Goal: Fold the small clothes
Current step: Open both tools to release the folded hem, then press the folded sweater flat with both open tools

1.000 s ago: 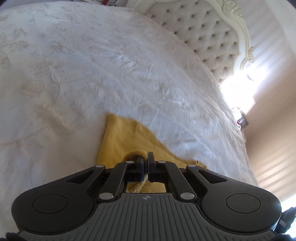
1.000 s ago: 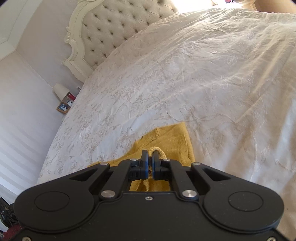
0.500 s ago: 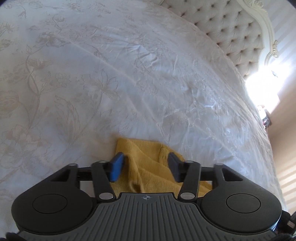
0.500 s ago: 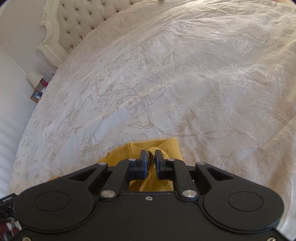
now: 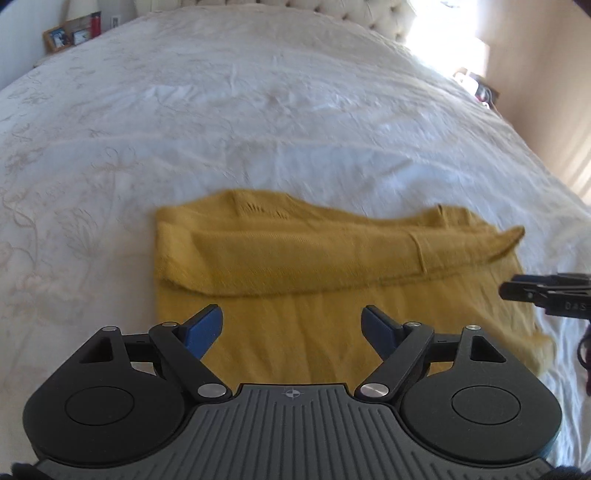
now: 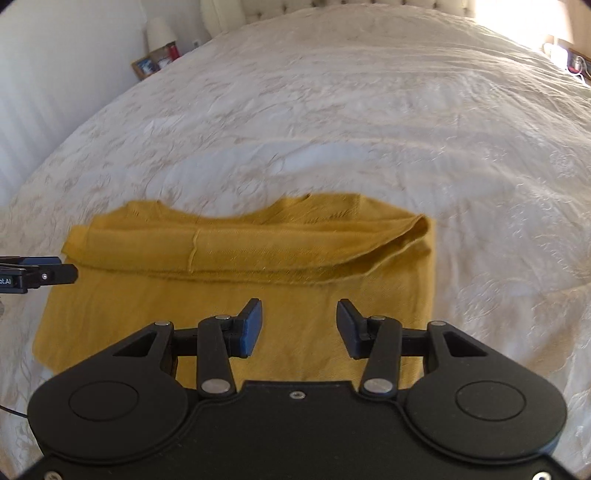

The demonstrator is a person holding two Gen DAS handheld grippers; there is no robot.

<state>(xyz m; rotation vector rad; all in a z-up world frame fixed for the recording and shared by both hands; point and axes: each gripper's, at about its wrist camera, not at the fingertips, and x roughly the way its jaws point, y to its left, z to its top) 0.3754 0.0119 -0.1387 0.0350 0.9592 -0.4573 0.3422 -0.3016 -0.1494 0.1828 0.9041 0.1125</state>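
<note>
Yellow knit garment [image 5: 332, 295] is lying mid-frame on the white bedspread [image 5: 258, 110], soft and limp, best pinched at its corners, while left gripper [image 5: 291, 328] and right gripper [image 6: 299, 325] are opening, empty.

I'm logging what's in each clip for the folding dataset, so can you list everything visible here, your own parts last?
yellow garment: one, mustard yellow knit, lying on the bed with its far part folded over towards the cameras.
bedspread: one, white with embroidered flowers, covering the bed.
headboard: one, cream, tufted, at the far end of the bed.
picture frames: two, wooden, far left beside the bed.
red bottle: one, next to the frames.
lamp: one, white shade, far left.
left tongs: one, black with blue pads, jaws opening, nothing between them.
right tongs: one, black, jaws opening, nothing between them.
</note>
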